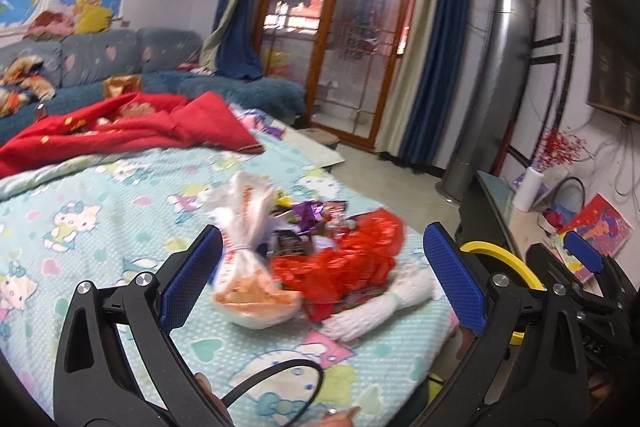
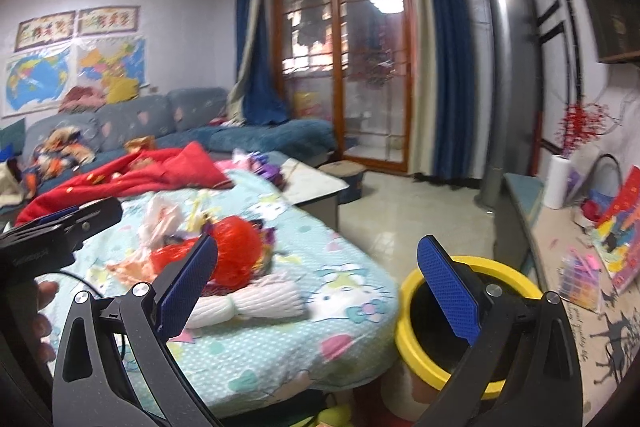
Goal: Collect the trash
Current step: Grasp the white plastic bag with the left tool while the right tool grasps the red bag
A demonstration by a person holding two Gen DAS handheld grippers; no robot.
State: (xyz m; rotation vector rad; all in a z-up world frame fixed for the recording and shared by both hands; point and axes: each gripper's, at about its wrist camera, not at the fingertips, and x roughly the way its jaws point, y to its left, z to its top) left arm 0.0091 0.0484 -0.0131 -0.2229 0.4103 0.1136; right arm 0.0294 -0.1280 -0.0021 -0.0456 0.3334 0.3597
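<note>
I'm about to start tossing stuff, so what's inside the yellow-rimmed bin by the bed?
The yellow-rimmed bin shows only a dark interior; no contents are visible. The right gripper finger covers part of its opening, and the bottom can't be seen.

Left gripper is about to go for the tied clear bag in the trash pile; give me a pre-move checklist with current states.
1. Left gripper open, empty: ok.
2. Tied clear bag between its fingers: ok, not yet gripped.
3. Red plastic bag apart from the clear bag: not ok, touching.
4. Yellow-rimmed bin beside the bed: ok.
5. Right gripper open, empty: ok.
6. Bin has room: cannot tell.
</note>
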